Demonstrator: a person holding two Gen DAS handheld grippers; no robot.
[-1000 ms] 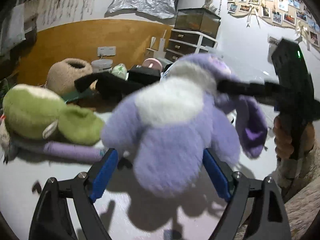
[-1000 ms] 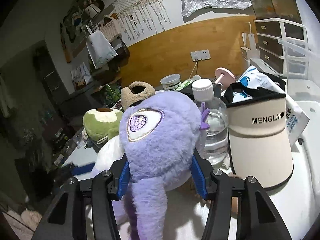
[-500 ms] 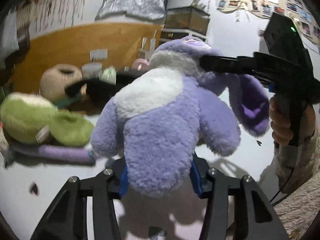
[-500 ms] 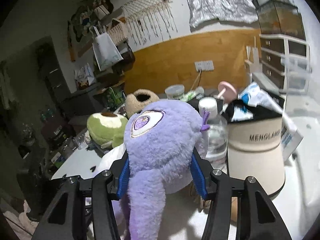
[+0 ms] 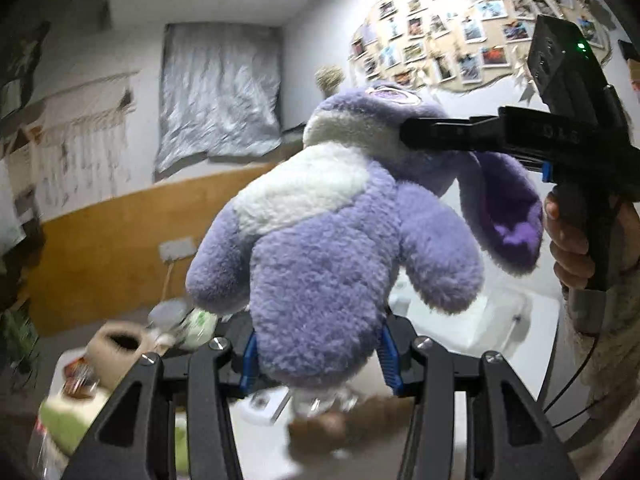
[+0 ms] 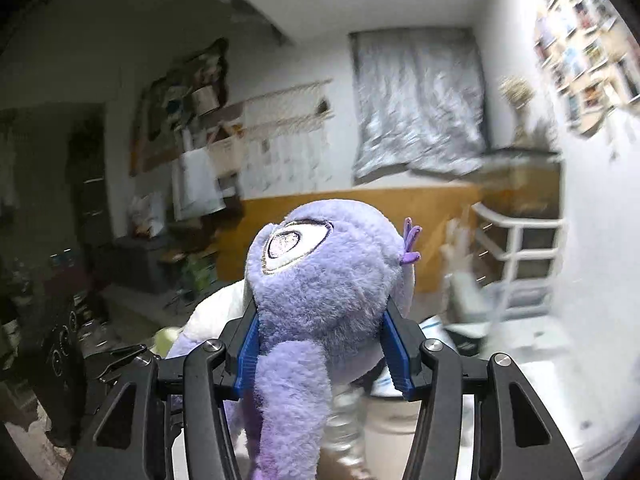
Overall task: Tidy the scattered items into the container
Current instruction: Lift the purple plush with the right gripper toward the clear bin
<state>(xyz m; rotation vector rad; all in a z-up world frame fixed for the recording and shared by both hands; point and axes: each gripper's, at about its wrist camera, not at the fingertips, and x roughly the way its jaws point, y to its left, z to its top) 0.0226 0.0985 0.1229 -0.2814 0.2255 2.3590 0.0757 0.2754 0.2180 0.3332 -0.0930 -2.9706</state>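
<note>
Purple plush [image 5: 328, 264] hangs in the air, held at both ends: the left gripper [image 5: 318, 360] is clamped on its lower body, blue pads sunk into the fur, and the right gripper [image 6: 324, 354] is clamped on its head, just below the stitched eye. Seen from the left wrist, the toy's long axis runs up and away from the left gripper toward the right one, whose black fingers come in from the right side at head height, with one floppy ear dangling below them. So the toy lies straight ahead of each gripper, and neither is nearer; it is shared between them.

The table [image 5: 520, 320] below is blurred and partly hidden by the toy. A tan pouch [image 5: 116, 344] and a green plush [image 5: 64, 420] lie low on the left side; a clear tub [image 5: 472, 312] shows behind the toy on the right, though I cannot tell whether it is the container meant. Above the table there is open room all round the toy, so my judgement is that carrying it calls for both grippers to travel together, or for one to let go
</note>
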